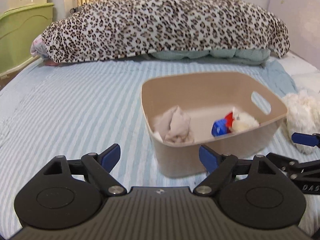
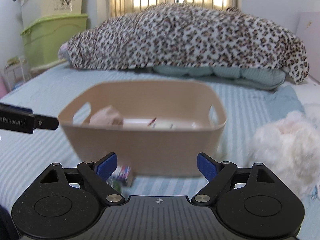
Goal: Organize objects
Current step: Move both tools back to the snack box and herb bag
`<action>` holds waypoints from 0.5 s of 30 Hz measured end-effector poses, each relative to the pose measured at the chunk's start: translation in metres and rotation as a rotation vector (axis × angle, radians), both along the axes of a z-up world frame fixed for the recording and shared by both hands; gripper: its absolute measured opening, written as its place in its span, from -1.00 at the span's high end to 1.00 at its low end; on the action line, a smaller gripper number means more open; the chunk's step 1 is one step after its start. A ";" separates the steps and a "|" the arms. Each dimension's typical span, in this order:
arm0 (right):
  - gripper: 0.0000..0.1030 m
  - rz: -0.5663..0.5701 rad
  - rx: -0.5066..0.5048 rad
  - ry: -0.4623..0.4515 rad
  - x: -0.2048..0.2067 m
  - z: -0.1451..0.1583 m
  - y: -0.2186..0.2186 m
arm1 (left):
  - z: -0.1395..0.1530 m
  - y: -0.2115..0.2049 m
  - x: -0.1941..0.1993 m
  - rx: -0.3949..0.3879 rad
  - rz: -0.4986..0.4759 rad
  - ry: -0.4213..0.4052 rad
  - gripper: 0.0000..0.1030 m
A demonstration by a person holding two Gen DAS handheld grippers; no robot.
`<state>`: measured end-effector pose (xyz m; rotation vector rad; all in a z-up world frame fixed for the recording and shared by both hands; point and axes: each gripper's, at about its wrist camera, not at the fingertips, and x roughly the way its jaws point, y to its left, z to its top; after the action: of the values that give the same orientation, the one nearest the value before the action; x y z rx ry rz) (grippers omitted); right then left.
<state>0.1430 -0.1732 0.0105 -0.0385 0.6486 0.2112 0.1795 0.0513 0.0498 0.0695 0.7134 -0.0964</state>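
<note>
Both my claws released, empty: left claw (image 1: 160,157), right claw (image 2: 157,167). Beige plastic tub (image 2: 144,140) just ahead of right claw; crumpled white cloth (image 1: 177,127), small plush toy (image 1: 238,124) inside. Fluffy white plush (image 2: 284,152) beside tub, right of claw.

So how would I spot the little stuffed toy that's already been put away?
Start at the striped blue bed sheet and find the beige plastic bin sitting on it. Look inside at its right end: the small cream plush toy lies there, wearing red and blue. Its colours separate it from the crumpled pale cloth on the left.
</note>
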 end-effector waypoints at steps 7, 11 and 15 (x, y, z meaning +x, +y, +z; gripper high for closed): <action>-0.71 0.051 -0.019 0.091 -0.005 -0.035 0.024 | -0.037 -0.004 -0.002 0.037 0.003 0.079 -0.67; -0.71 0.074 -0.025 0.123 -0.003 -0.049 0.037 | -0.052 -0.005 0.002 0.052 0.005 0.113 -0.67; -0.71 0.096 -0.034 0.145 0.005 -0.061 0.047 | -0.064 -0.007 0.004 0.064 0.006 0.138 -0.67</action>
<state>0.1475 -0.1262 -0.0504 -0.0875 0.7957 0.2976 0.1838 0.0448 -0.0144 0.1232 0.8546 -0.0730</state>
